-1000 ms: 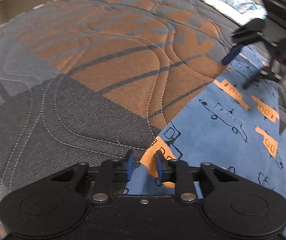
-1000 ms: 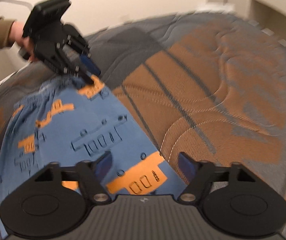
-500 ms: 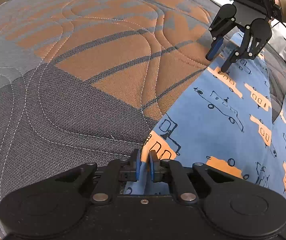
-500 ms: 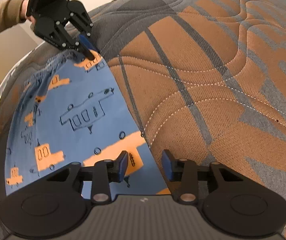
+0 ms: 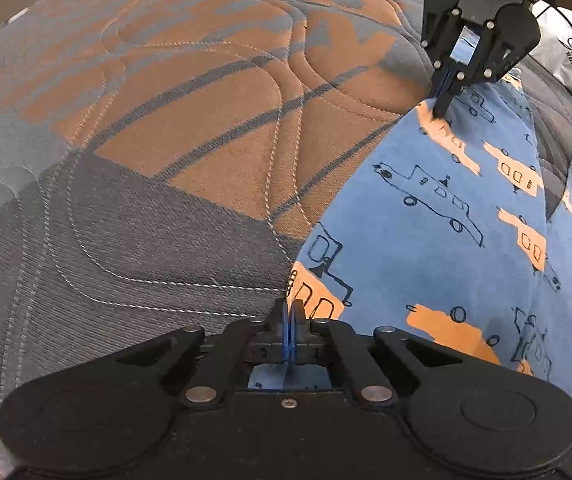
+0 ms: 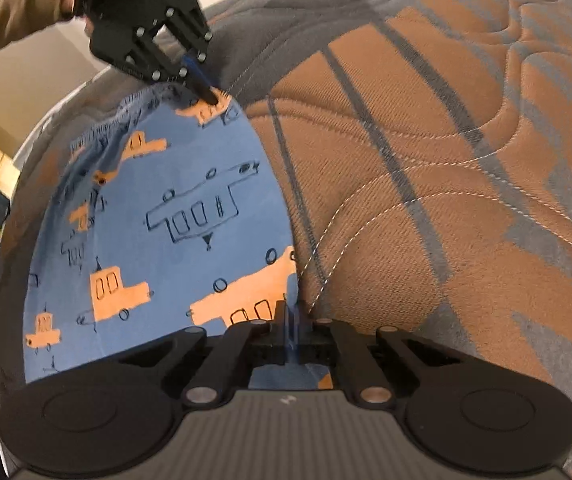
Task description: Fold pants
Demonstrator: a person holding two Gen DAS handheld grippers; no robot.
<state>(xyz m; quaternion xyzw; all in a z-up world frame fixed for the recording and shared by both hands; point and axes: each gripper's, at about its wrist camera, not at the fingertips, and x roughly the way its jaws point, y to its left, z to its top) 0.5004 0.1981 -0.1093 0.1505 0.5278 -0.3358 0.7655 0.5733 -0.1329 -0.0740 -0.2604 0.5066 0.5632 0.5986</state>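
Left wrist view: both claws pinch the pants edge.
Left gripper [image 5: 288, 322] is pressed together on blue pants [image 5: 406, 220] spread rightward over the quilted mattress [image 5: 165, 140]; right gripper [image 5: 444, 98], ahead, pinches the same edge.

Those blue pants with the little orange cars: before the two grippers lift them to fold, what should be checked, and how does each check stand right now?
1. Left gripper closed on the pants edge: ok.
2. Right gripper closed on the same long edge: ok.
3. Pants lying flat on the quilted bedspread: ok, only the waistband looks gathered.
4. Bedspread fabric caught in either grip: cannot tell.
5. Both layers of the leg pinched: cannot tell.
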